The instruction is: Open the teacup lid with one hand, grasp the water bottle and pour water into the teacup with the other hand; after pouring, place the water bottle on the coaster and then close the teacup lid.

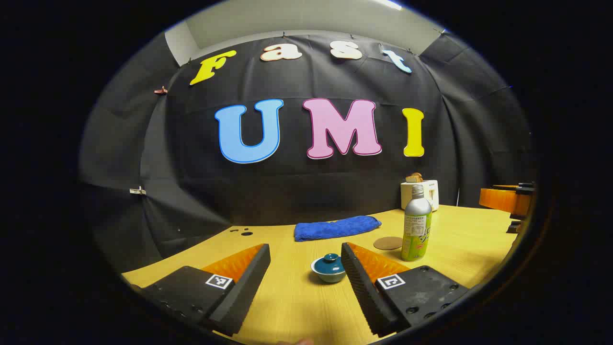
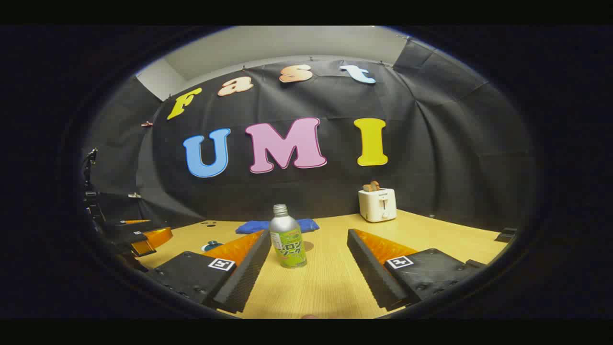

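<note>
Wooden table (image 1: 297,302): lidded teacup (image 1: 329,268) ahead of left tool (image 1: 306,261).

Right gripper view: teacup (image 2: 211,246) mostly hidden behind the gripper's own finger, just a sliver showing; coaster (image 2: 308,246) largely covered by the water bottle (image 2: 287,237); blue towel (image 2: 254,226) split by the bottle too. Left gripper (image 2: 139,237) cut off at the view's left edge (jaw state unreadable there). Left gripper view: right gripper (image 1: 510,201) clipped at the right edge. Item on top of the toaster (image 1: 433,191) too small to identify.
</note>
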`<action>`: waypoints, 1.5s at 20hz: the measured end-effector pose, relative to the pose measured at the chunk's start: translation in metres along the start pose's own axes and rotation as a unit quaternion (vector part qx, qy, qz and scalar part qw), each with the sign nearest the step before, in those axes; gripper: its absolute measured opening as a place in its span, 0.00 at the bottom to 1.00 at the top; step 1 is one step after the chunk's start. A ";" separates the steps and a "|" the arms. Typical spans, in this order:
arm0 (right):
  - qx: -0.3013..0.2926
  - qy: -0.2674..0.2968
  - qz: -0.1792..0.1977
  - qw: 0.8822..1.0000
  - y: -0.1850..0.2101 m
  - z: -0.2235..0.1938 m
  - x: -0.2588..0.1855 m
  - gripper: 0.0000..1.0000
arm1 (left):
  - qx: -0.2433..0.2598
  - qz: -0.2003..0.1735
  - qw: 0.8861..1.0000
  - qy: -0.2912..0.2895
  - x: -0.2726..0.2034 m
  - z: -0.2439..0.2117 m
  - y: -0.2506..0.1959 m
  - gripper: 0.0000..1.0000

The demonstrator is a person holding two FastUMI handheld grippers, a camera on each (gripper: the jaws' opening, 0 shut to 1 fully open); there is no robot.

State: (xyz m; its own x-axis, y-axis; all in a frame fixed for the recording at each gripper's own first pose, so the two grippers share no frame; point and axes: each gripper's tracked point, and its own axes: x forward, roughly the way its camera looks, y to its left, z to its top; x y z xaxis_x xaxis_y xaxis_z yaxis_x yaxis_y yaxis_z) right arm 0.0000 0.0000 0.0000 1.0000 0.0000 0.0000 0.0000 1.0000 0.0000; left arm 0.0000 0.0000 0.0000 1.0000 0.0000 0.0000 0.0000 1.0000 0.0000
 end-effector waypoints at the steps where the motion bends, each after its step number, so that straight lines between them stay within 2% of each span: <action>1: -0.001 0.000 0.002 1.000 0.003 0.001 0.004 0.98 | 0.003 -0.002 1.000 0.002 0.003 -0.001 0.000 0.94; 4: -0.011 -0.003 0.018 1.000 0.015 0.005 0.015 0.98 | 0.014 -0.008 1.000 0.009 0.013 -0.005 -0.002 0.94; 8: -0.030 -0.016 0.040 0.999 0.030 0.013 0.030 0.99 | -0.024 -0.014 0.999 0.020 0.027 -0.011 -0.006 0.94; 10: -0.034 -0.008 0.049 0.998 0.036 0.009 0.037 0.98 | -0.028 -0.010 0.999 0.028 0.034 -0.016 -0.003 0.94; 17: -0.027 0.009 0.054 0.998 0.036 -0.001 0.053 0.99 | -0.038 -0.045 0.998 0.026 0.061 -0.013 -0.023 0.94; 23: -0.017 0.022 0.052 0.998 0.030 -0.015 0.060 0.99 | -0.060 -0.059 0.994 0.075 0.092 -0.042 -0.034 0.94; 26: -0.021 0.018 0.046 0.999 0.025 -0.016 0.064 0.99 | -0.056 -0.071 0.992 0.091 0.103 -0.051 -0.041 0.90; 30: -0.017 0.024 0.049 0.998 0.026 -0.022 0.070 0.99 | -0.037 -0.080 0.989 0.116 0.122 -0.064 -0.049 0.80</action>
State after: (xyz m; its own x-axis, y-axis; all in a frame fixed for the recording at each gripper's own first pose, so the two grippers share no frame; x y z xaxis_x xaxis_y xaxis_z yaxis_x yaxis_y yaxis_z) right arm 0.0698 0.0256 -0.0222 0.9940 0.0974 -0.0491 -0.0990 0.9946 -0.0316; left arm 0.1222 -0.0492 -0.0638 0.9604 -0.1668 -0.2231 0.1497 0.9845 -0.0919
